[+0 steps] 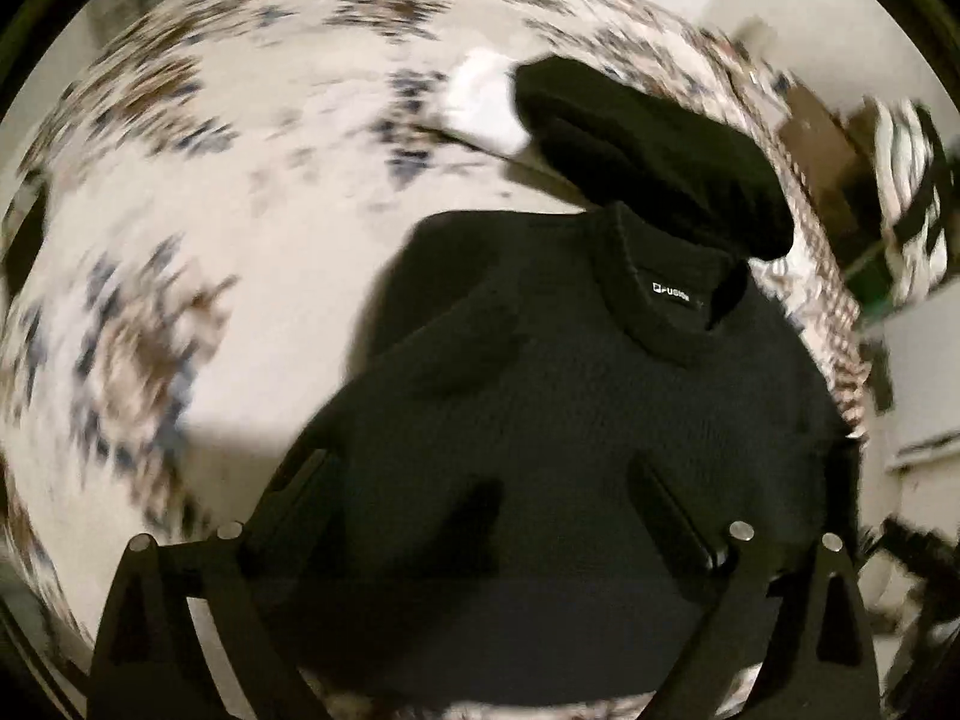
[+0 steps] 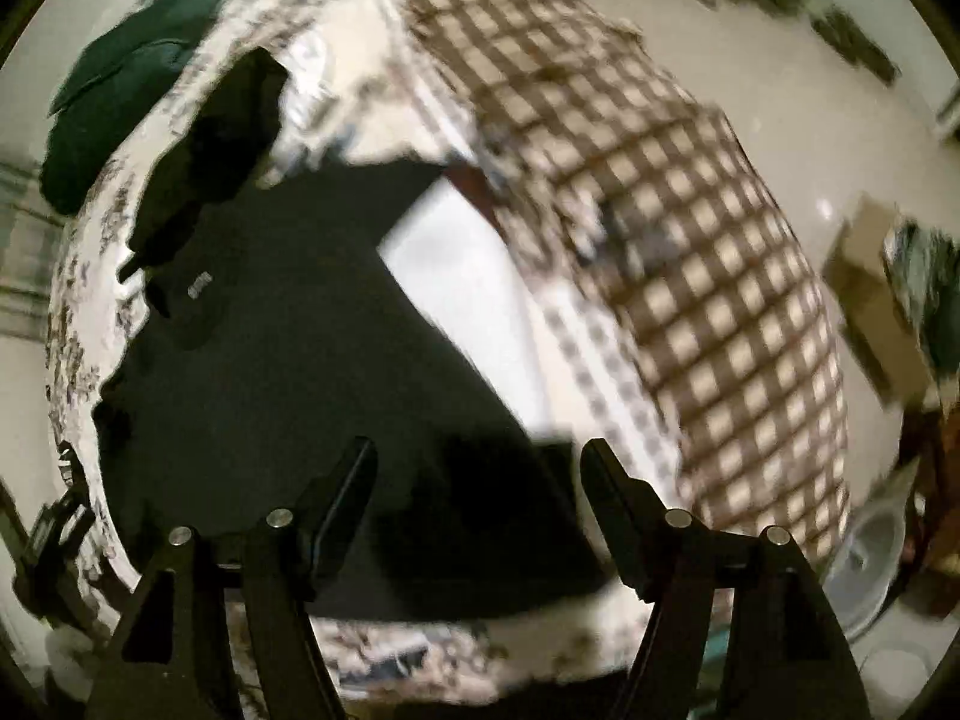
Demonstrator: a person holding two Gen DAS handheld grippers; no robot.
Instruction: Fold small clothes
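Note:
A black knitted sweater (image 1: 540,420) lies flat on a bed cover with a blue and brown pattern (image 1: 180,240), its collar and white label (image 1: 669,294) facing up. My left gripper (image 1: 486,498) hangs over the sweater's body, open, with nothing held between its fingers. In the right wrist view the same sweater (image 2: 288,360) spreads across the bed, a sleeve folded in. My right gripper (image 2: 480,474) stands open above its lower edge, holding nothing. A second black garment (image 1: 648,150) lies bunched beside the collar and also shows in the right wrist view (image 2: 222,144).
A brown checked blanket (image 2: 690,240) covers the bed's right side. A dark green garment (image 2: 120,90) lies at the far left edge. A white cloth (image 1: 486,102) sits by the bunched garment. A cardboard box (image 2: 864,276) and a basin (image 2: 870,558) are on the floor.

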